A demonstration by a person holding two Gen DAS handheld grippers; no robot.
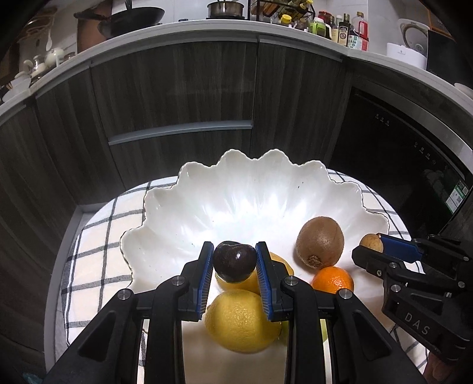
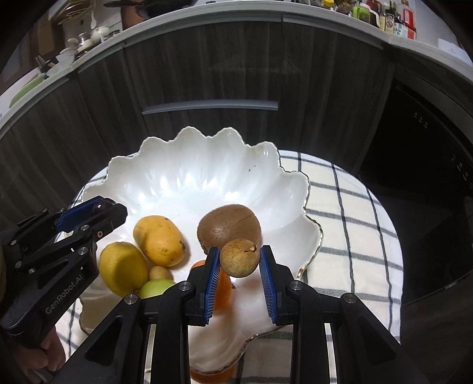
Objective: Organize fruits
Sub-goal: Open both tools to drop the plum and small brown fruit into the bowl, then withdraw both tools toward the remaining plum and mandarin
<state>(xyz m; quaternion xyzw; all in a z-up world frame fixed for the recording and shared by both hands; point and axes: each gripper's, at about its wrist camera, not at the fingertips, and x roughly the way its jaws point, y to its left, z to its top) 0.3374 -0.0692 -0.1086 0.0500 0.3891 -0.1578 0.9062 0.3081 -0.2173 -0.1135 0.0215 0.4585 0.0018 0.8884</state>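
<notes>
A white scalloped bowl (image 1: 251, 183) stands on a checked cloth and also shows in the right wrist view (image 2: 192, 165). My left gripper (image 1: 235, 261) is shut on a dark cherry (image 1: 234, 261) above the bowl's near side. My right gripper (image 2: 239, 261) is shut on a small brown longan (image 2: 239, 258) above the bowl's right part. In the bowl lie a kiwi (image 2: 229, 226), a mango (image 2: 159, 240), a lemon (image 2: 122, 267), an orange (image 1: 332, 279), a green fruit (image 2: 155, 288) and a small tan fruit (image 2: 159, 272). The right gripper also shows in the left wrist view (image 1: 381, 246).
The checked cloth (image 2: 348, 212) covers a round table. Dark wooden cabinet fronts (image 1: 177, 103) stand just behind it, with a black oven (image 1: 399, 153) to the right. The counter above holds a wok (image 1: 130, 17), bottles (image 1: 348, 29) and teaware (image 1: 38, 62).
</notes>
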